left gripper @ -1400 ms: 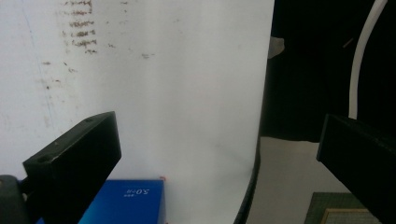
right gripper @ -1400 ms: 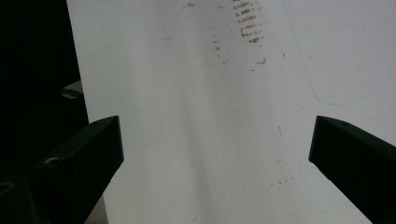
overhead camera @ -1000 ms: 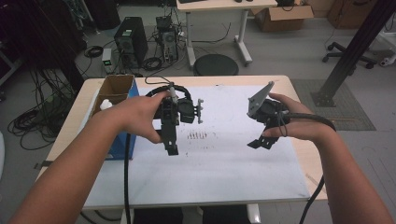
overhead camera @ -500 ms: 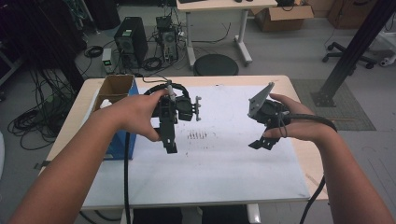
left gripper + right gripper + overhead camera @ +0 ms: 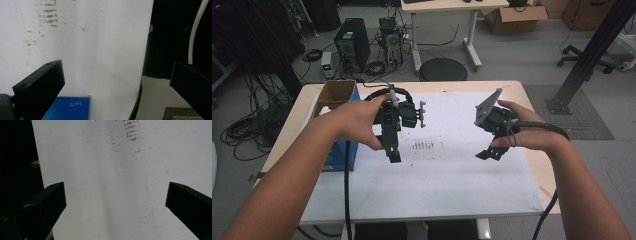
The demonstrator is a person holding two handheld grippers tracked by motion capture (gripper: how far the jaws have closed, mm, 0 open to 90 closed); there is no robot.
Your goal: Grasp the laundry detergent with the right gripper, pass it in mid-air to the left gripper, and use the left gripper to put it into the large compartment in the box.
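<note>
Above the white sheet (image 5: 437, 170), the left hand-held gripper (image 5: 393, 156) and right hand-held gripper (image 5: 488, 154) hang well apart, jaws spread wide and empty. Between them lie dark smudges (image 5: 423, 145); a blue box (image 5: 346, 150) stands at the worktop's (image 5: 532, 115) left edge.

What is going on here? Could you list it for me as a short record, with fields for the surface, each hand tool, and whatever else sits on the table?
Surface: white sheet covering the wooden table, with a patch of dark smudges near the middle
Left gripper: held above the sheet, jaws wide apart, holding nothing
Right gripper: held above the sheet, jaws wide apart, holding nothing
Other things: blue box at the table's left edge, open cardboard box behind it
Contact: neither gripper touches any object
</note>
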